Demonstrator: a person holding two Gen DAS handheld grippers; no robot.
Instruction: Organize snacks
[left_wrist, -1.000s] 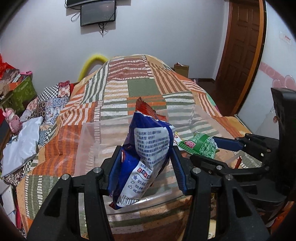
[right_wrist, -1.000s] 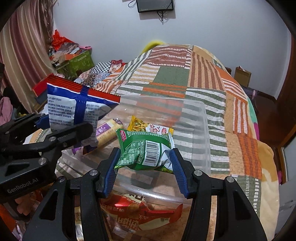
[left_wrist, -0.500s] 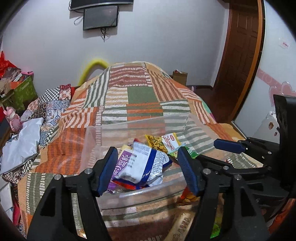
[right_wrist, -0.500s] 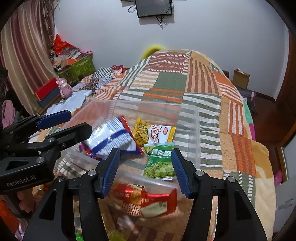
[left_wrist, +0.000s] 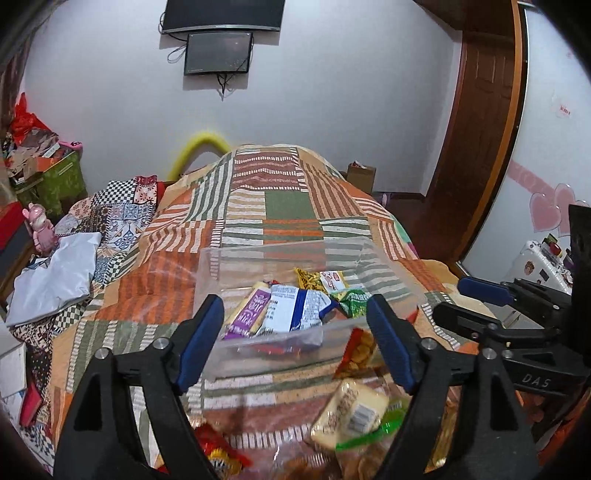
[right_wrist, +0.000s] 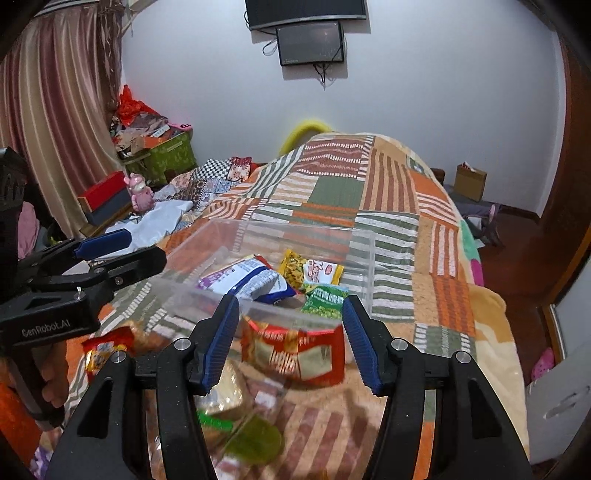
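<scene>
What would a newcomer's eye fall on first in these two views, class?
The clear plastic bin on the patchwork bedspread, with a blue-and-white snack bag lying among other packets inside. Next, loose snacks nearer the cameras, notably a red packet just outside the bin's near wall.

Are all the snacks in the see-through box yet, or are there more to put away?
Not yet. Four packets lie in the clear box, among them a blue-and-white bag and a green one. Both the left gripper and right gripper are open and empty. A red packet and others wait on the bedspread.
</scene>
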